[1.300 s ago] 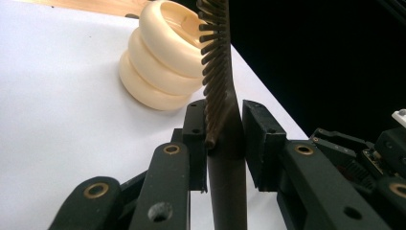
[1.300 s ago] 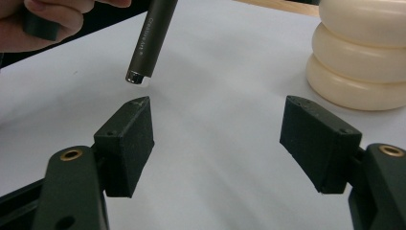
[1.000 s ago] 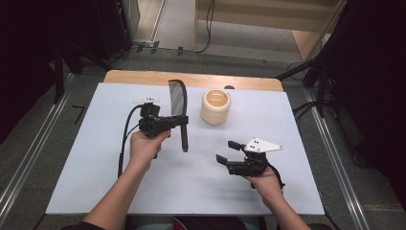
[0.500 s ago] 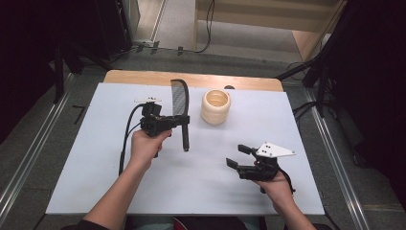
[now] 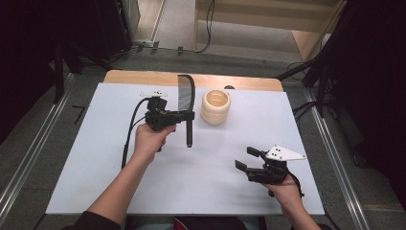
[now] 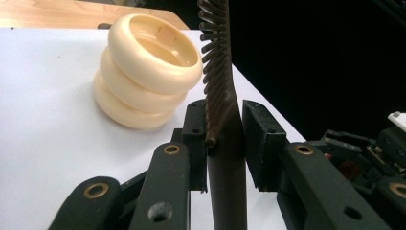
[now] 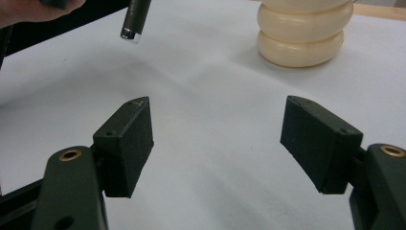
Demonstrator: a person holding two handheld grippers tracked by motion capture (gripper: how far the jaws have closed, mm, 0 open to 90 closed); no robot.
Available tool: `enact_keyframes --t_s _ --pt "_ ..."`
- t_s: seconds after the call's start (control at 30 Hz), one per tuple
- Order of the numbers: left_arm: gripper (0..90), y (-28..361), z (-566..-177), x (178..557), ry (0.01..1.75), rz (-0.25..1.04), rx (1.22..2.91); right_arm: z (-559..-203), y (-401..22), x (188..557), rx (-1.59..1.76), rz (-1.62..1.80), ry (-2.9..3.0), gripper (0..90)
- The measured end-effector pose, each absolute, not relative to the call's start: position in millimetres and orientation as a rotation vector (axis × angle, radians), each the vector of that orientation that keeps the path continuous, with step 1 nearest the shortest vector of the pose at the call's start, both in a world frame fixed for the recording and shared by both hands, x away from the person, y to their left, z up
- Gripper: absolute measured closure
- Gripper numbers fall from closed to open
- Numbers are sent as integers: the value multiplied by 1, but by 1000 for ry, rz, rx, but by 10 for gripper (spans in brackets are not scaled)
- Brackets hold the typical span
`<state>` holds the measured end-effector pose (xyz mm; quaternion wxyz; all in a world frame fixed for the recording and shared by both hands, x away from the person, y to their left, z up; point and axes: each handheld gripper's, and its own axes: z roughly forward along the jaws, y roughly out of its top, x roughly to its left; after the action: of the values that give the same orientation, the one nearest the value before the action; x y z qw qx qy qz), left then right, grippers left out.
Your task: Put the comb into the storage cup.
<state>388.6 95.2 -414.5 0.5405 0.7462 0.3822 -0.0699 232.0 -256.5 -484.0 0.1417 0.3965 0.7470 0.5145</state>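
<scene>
A: Start nearest the person. What is the right hand-held gripper (image 5: 245, 159) doing?

B: It sits low at the near right of the white surface (image 5: 95, 182), jaws spread wide with nothing between them. In the right gripper view the two black pads (image 7: 125, 143) stand far apart over bare sheet. They are blocky, matte wedges on arms with brass-coloured pivots.

A: And the left hand-held gripper (image 5: 189, 115)?

B: Farther up, left of centre. Its jaws are pressed together on the dark brush (image 5: 187, 103), pinching it where the handle meets the bristles. The handle is a smooth round rod pointing back toward the person; the bristle head curves away toward the far edge.

A: Is the brush on the surface?

B: It looks lifted. In the right gripper view the handle's end, with a thin metal ring, hangs above the sheet.

A: Anything hard to read?

B: The left gripper view cuts off the top of the bristles and the handle's lower part. Whether the bristle tip touches the surface, I cannot tell.

A: Beyond that?

B: A cream ribbed cup (image 5: 216, 107), three stacked rounded bulges, glossy, open-topped, upright just right of the brush head. Behind it runs a wooden strip (image 5: 143, 77).
</scene>
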Motion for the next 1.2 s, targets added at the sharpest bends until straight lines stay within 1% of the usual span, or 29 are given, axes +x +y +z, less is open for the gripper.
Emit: enact_keyframes --t_s 0.87,1.2 --pt "732 68 -391 421 833 -159 1793 -488 -261 231 1161 1469 2145 248" --pt "732 58 -379 432 800 -135 1799 -488 -261 232 1171 1471 2142 243"
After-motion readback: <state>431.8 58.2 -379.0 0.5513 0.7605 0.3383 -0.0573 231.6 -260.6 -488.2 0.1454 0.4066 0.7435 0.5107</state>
